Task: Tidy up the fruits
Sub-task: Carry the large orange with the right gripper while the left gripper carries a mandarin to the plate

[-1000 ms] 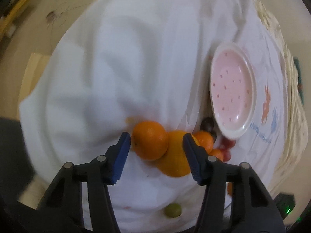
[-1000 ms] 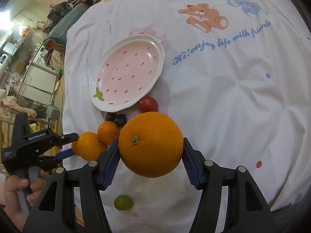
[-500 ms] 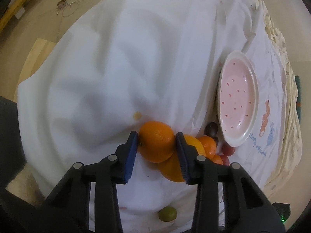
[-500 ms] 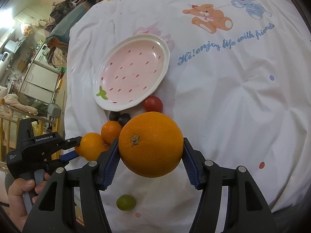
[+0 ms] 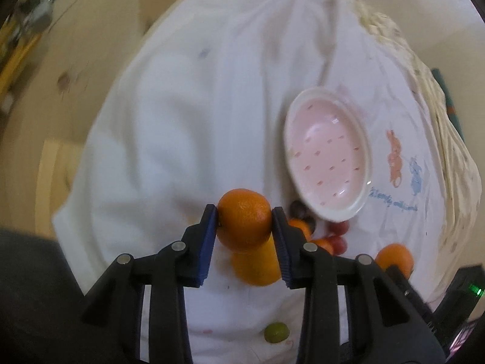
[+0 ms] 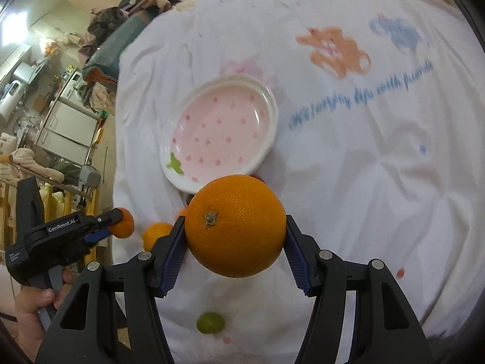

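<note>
My left gripper [image 5: 245,210] is closing, and its blue pads press on a small orange [image 5: 242,223] lifted off the white cloth. The right wrist view shows the same left gripper [image 6: 116,223] at lower left, held by a hand. My right gripper [image 6: 235,221] is shut on a large orange [image 6: 236,227] held above the cloth. The pink strawberry-pattern plate [image 5: 329,154] [image 6: 221,133] lies empty beyond both. Another orange [image 5: 256,265] [image 6: 156,233], smaller oranges [image 5: 298,226], red tomatoes [image 5: 338,227] and dark fruit [image 5: 298,207] sit near the plate's edge.
A green grape [image 5: 275,332] [image 6: 210,322] lies alone on the cloth close to me. The printed white cloth [image 6: 363,166] is rumpled and drops off to the floor at left. Room clutter and furniture [image 6: 60,127] stand beyond that edge.
The left jaws closed onto the small orange and lifted it clear of the pile, uncovering the orange beneath. The right gripper rose slightly, the large orange held as before.
</note>
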The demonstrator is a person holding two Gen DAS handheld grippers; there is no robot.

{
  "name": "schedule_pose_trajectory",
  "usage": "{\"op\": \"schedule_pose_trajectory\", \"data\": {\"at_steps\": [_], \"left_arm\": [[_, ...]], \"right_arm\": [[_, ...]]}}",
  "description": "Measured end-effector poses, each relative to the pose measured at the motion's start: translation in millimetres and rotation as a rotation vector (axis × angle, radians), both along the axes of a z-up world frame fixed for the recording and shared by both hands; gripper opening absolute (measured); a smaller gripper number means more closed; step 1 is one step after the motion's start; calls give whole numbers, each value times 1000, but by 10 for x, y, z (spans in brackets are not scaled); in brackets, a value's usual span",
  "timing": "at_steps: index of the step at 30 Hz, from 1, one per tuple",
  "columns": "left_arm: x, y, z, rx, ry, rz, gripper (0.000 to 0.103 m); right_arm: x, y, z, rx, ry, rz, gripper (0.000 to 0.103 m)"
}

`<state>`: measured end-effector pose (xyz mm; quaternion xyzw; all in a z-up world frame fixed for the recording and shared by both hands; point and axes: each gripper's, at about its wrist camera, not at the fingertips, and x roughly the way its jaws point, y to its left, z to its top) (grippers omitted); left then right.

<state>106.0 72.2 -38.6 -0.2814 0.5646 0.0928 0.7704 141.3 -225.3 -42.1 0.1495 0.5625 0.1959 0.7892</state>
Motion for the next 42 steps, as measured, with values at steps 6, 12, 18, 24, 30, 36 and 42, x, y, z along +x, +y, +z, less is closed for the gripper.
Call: {"op": "schedule_pose_trajectory", "data": {"at_steps": [6,12,18,24,30,36,42], "left_arm": [[446,-47,337,75,-97,-152,32],[937,-163,290,81,-95,-236,32],[1251,-296,-25,71,-45,-291,32],[1517,-569,-319,121,-48,-381,32],[1748,-593,-434,102,-51,-373,32],[1905,-603,-530,80,-33,-372,33],[1914,-629,-583,66,-26,-368,35]], "right_arm": [[326,148,202,-9,-34,35,63],[747,310,121,-75,-22,78,63],[1158,450,-131,-107,-8,116,63],[1449,677,-477,-177,-21,214,63],[1559,852,-635,-212,-64,315,63],[1612,924,-682,-239,-87,356,63],[1600,947,-717,-244,-114,356,66]]}}
